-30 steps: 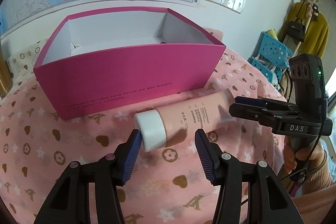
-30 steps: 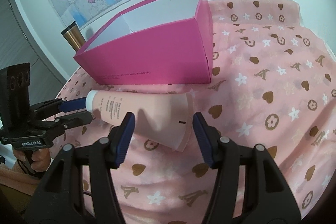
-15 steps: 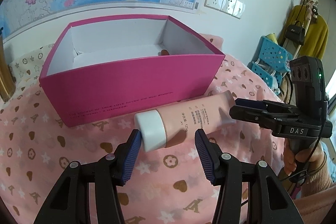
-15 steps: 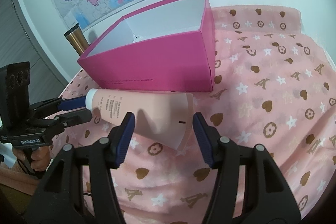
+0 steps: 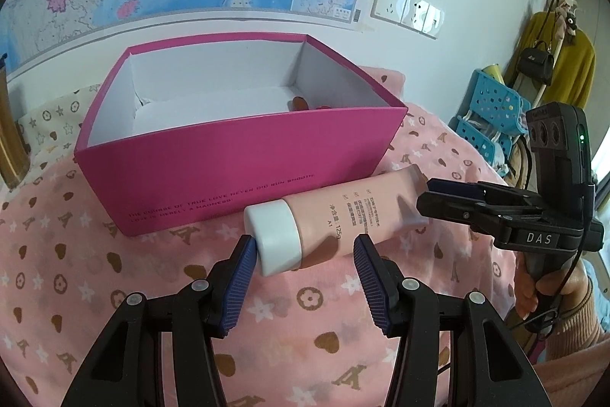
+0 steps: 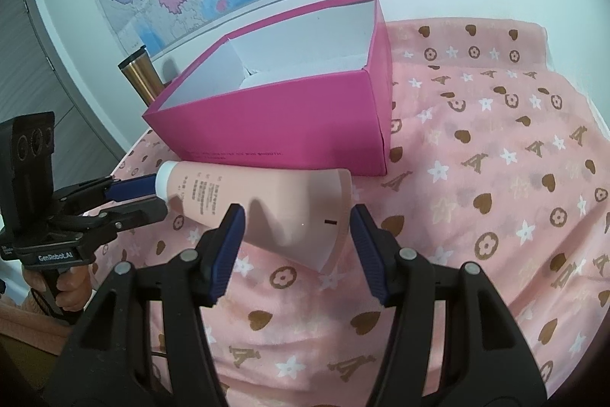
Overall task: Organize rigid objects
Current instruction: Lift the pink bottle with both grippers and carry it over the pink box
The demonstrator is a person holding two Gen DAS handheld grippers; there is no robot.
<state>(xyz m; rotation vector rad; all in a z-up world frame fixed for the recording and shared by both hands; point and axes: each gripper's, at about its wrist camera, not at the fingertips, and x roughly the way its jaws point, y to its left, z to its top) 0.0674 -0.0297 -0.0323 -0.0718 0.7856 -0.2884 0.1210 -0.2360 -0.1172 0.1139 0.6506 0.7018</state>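
On the left, a metal flask [image 5: 9,140] stands at the edge of the cloth-covered surface, out of the way. Next comes the pink box [image 5: 236,155], an open cardboard carton with smooth white inner walls and a line of small print along its near side; it sits with its mouth up, ready, by my reading, to take what is being tidied. Something small and reddish lies in its far right corner, too hidden to name.

Just in front of the box lies the tube [image 5: 343,212], a soft-looking peach plastic tube with a hard, round white cap [image 5: 276,241] and a flat crimped tail. The left gripper [image 5: 303,267] brackets the cap end: one ribbed blue pad touches the cap, the other stands clear, so it is unclenched. The right gripper [image 6: 297,235] straddles the tail, jaws apart; whether its pads press the tail I cannot tell. Taking both ends likely keeps a floppy tube level for lifting. Beneath everything, a pink cloth [image 6: 495,178] printed with hearts and stars lies in soft wrinkles.
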